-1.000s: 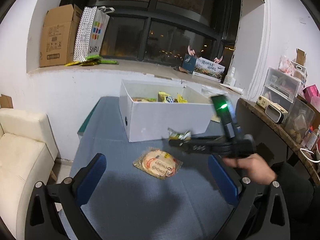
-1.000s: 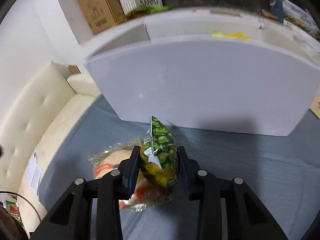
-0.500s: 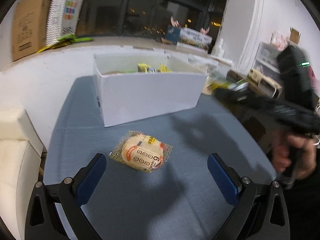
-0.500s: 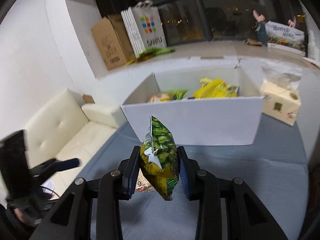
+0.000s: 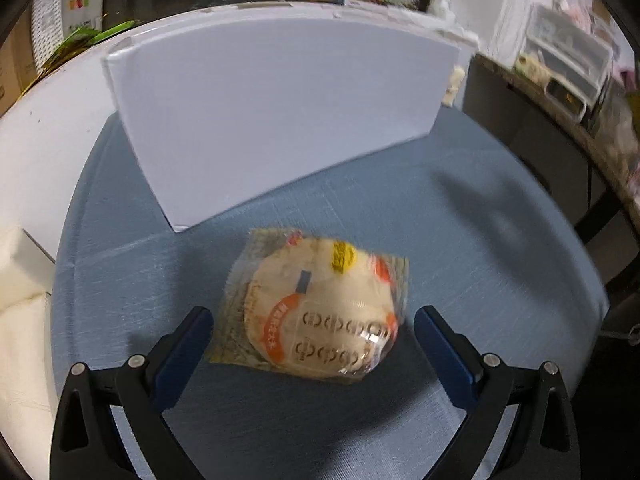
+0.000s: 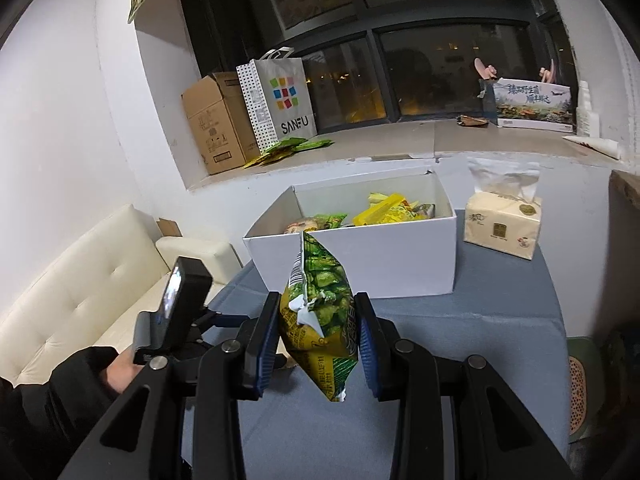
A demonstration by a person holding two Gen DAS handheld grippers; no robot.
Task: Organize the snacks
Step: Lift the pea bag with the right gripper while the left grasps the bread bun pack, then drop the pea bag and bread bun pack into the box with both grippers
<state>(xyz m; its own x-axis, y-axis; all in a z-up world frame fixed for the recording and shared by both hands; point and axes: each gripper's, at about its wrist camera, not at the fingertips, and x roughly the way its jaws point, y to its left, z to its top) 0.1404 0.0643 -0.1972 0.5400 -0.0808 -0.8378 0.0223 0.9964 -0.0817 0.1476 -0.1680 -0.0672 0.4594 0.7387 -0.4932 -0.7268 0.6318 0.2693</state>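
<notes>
White box [image 5: 272, 112]: contents hidden behind its wall in left view; round snack pack [image 5: 320, 308]: print blurred, unreadable.

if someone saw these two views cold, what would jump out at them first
Probably the green snack bag pinched upright in the right gripper, held in front of the white box that already holds other snacks. Next, the round wrapped cake lying on the blue table, between the open fingers of the left gripper and just in front of the box.
</notes>
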